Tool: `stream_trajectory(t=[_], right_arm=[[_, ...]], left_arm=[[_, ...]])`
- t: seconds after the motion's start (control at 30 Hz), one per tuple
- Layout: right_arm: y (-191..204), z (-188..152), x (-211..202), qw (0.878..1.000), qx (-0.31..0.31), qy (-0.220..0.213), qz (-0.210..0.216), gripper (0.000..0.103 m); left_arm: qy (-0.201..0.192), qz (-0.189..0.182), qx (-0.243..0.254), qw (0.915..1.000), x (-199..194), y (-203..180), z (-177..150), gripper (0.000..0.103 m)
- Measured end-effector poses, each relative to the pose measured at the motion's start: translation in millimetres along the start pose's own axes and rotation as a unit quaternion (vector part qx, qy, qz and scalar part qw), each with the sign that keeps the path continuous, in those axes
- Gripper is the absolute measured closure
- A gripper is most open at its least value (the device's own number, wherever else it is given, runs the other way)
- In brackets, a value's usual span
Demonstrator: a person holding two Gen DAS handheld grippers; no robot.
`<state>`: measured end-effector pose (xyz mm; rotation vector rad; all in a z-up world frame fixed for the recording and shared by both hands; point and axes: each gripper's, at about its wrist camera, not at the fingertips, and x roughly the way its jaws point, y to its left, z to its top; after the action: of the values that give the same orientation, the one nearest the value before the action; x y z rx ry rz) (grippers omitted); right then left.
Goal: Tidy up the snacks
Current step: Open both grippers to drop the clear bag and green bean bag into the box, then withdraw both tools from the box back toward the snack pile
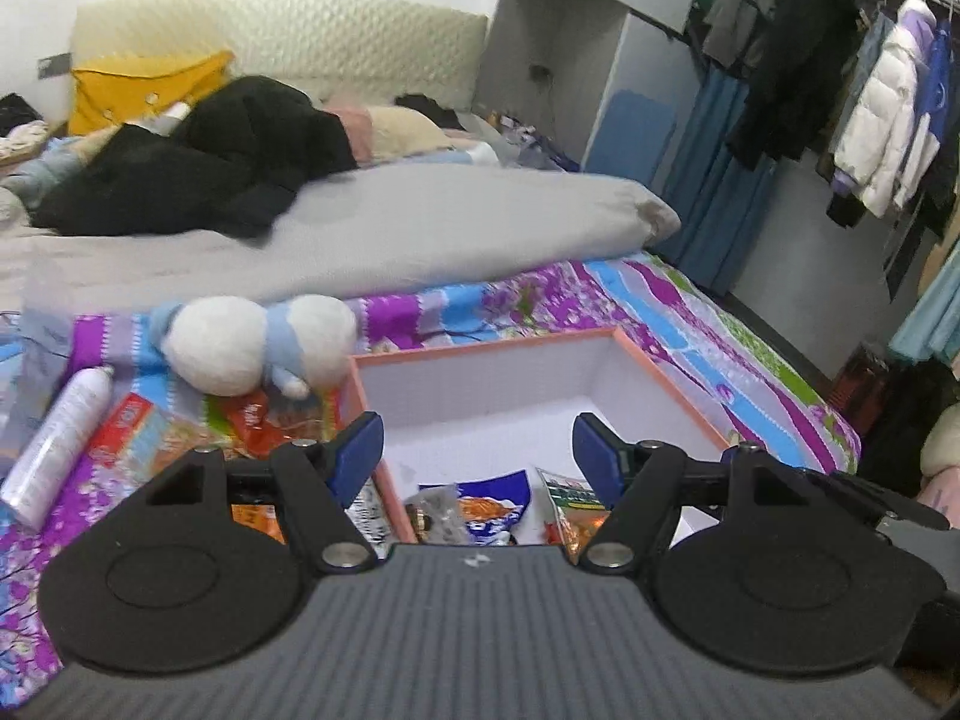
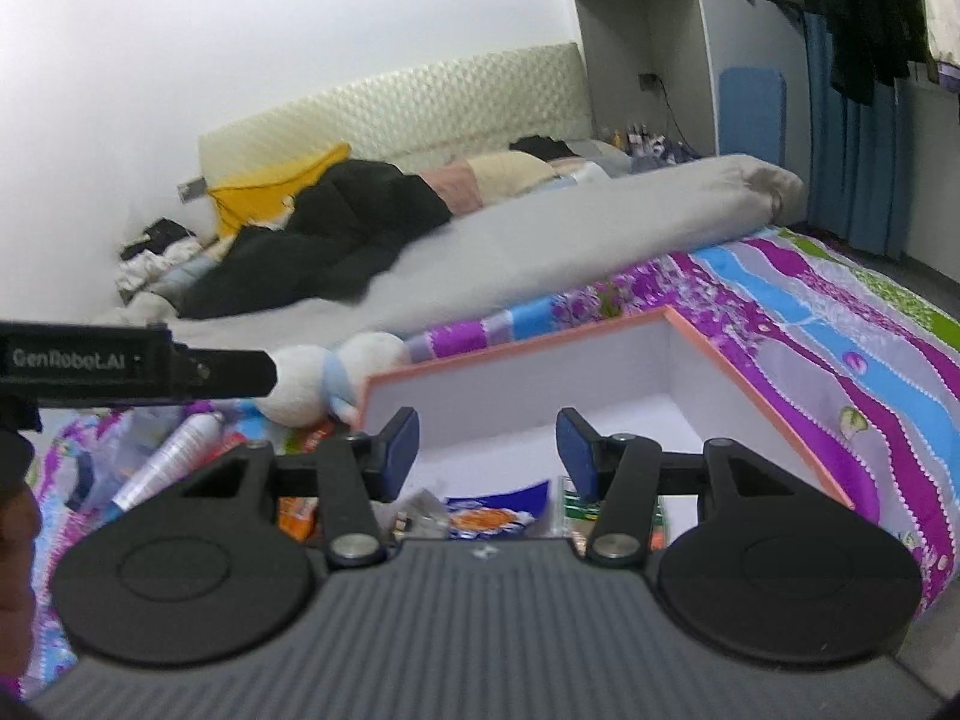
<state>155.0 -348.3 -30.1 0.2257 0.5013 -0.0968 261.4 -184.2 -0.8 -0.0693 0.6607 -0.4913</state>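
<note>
A white box with a pink rim (image 1: 672, 387) sits on the flowered bedspread; it also shows in the right wrist view (image 2: 750, 378). Inside lie a blue and orange snack bag (image 1: 480, 504) (image 2: 492, 513) and a green and orange packet (image 1: 570, 510). More snack packs (image 1: 252, 420) lie left of the box. My left gripper (image 1: 477, 450) is open and empty above the box's near left corner. My right gripper (image 2: 487, 447) is open and empty above the box's near side. The left gripper's body (image 2: 120, 363) shows at the left in the right wrist view.
A white and blue plush toy (image 1: 258, 348) lies behind the loose snacks. A white spray can (image 1: 54, 450) lies at the left. A grey duvet (image 1: 390, 228) and black clothing (image 1: 198, 162) cover the bed beyond. Hanging clothes (image 1: 840, 90) fill the right.
</note>
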Motion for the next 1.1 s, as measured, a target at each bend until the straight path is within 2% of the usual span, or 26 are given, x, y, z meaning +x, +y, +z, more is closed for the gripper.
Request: stream_trajectory(t=[0.3,0.57,0.8,1.1], right_arm=[[47,4,-28,0.999,-0.031,-0.028,0.028,0.05],[87,-13,-39,0.997,-0.043,-0.029,0.06,0.05],[113,-40,-48,0.995,-0.05,-0.028,0.086,0.05],[133,-79,-55,0.994,-0.065,-0.008,0.084,0.05]], left_arm=[[-0.045,0.019,-0.014,0.9987,-75,36,-6,0.029],[-0.09,0.045,-0.034,0.9943,-134,72,-29,0.029],[-0.084,0.077,-0.043,0.9926,-161,103,-67,0.029],[-0.065,0.089,-0.075,0.9912,-174,135,-118,0.029]])
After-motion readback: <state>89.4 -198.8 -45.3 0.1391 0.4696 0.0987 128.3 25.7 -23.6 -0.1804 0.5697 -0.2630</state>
